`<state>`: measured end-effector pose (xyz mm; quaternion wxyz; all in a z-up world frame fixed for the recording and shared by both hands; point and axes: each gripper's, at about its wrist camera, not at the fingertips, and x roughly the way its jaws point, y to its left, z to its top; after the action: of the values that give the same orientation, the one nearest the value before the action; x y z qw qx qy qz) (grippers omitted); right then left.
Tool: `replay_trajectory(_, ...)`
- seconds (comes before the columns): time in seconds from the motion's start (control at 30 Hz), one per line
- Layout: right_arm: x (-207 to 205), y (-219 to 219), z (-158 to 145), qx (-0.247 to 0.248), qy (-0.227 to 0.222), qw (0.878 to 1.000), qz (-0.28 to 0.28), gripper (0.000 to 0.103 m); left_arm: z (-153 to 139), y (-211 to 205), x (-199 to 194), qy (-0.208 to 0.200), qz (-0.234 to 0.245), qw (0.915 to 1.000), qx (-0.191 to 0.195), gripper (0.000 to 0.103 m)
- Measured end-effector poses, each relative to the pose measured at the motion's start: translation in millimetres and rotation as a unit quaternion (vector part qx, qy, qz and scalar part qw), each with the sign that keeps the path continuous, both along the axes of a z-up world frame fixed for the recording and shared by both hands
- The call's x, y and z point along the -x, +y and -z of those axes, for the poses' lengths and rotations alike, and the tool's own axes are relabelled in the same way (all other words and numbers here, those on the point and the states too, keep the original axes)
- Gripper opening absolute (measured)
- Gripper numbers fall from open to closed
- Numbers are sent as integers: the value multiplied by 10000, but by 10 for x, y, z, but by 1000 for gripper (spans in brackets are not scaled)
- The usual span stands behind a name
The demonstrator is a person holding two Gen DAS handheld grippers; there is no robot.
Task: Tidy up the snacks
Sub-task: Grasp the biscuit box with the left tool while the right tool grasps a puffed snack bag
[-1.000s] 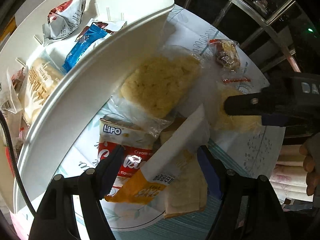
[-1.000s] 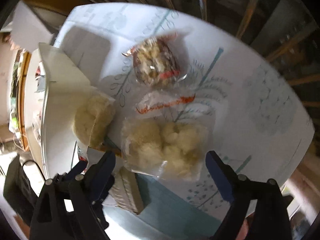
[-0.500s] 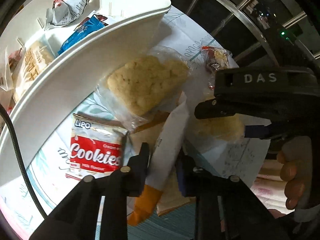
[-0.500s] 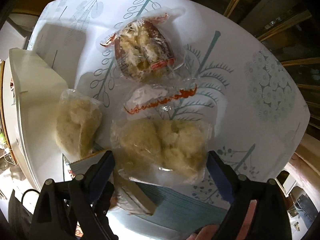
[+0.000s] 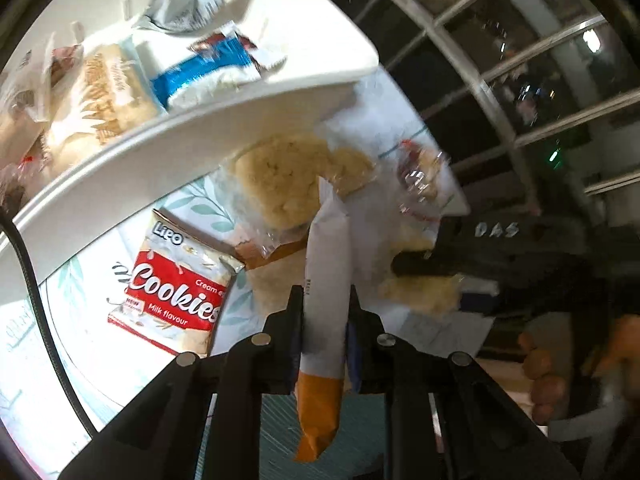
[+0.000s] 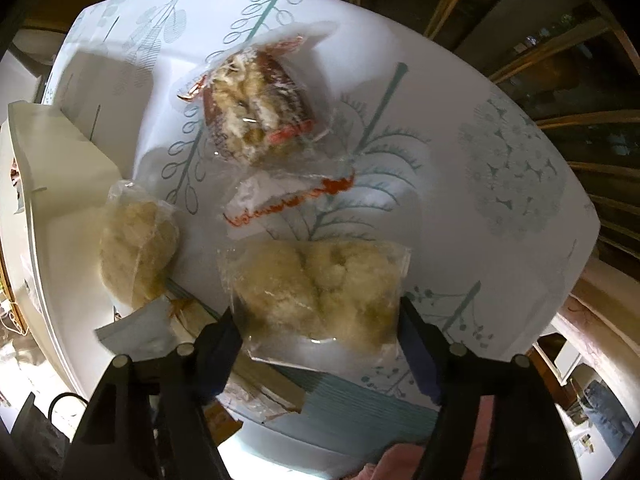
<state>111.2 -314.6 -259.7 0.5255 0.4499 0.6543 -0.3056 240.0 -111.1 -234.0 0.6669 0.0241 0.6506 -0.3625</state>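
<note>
My left gripper (image 5: 324, 300) is shut on a white and orange snack packet (image 5: 326, 264), held upright off the table. A red Lipo cookies packet (image 5: 176, 292) lies to its left, and a clear bag of pale crumbly snack (image 5: 292, 176) lies beyond it against the white tray (image 5: 192, 144). My right gripper (image 6: 316, 316) points down over a second clear bag of pale crumbly snack (image 6: 320, 280). Its jaws are closing, with the bag between them and the fingertips at the bag's edges. The right gripper (image 5: 432, 280) also shows in the left wrist view.
The white tray holds several wrapped snacks, among them a blue packet (image 5: 208, 72). A clear-wrapped brown pastry (image 6: 256, 116) and a flat clear wrapper with orange print (image 6: 288, 200) lie on the leaf-patterned tablecloth (image 6: 500, 184). Railings stand beyond the table. A hand (image 5: 548, 380) holds the right gripper.
My left gripper closed on the white and orange packet, lifted it off the table and rolled. My right gripper's jaws narrowed around the clear bag.
</note>
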Motion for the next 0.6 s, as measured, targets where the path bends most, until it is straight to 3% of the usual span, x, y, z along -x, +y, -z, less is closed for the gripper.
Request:
replay_trajectory(0.37, 47, 80, -259, -1, -209, 9997, 136, 72, -512, 587, -116, -101, -490, 9960, 746, 16)
replay_trajectory(0.6, -104, 140, -643, 141, -618, 9979, 112, 72, -787, 809, -215, -245, -609, 9932, 961, 16)
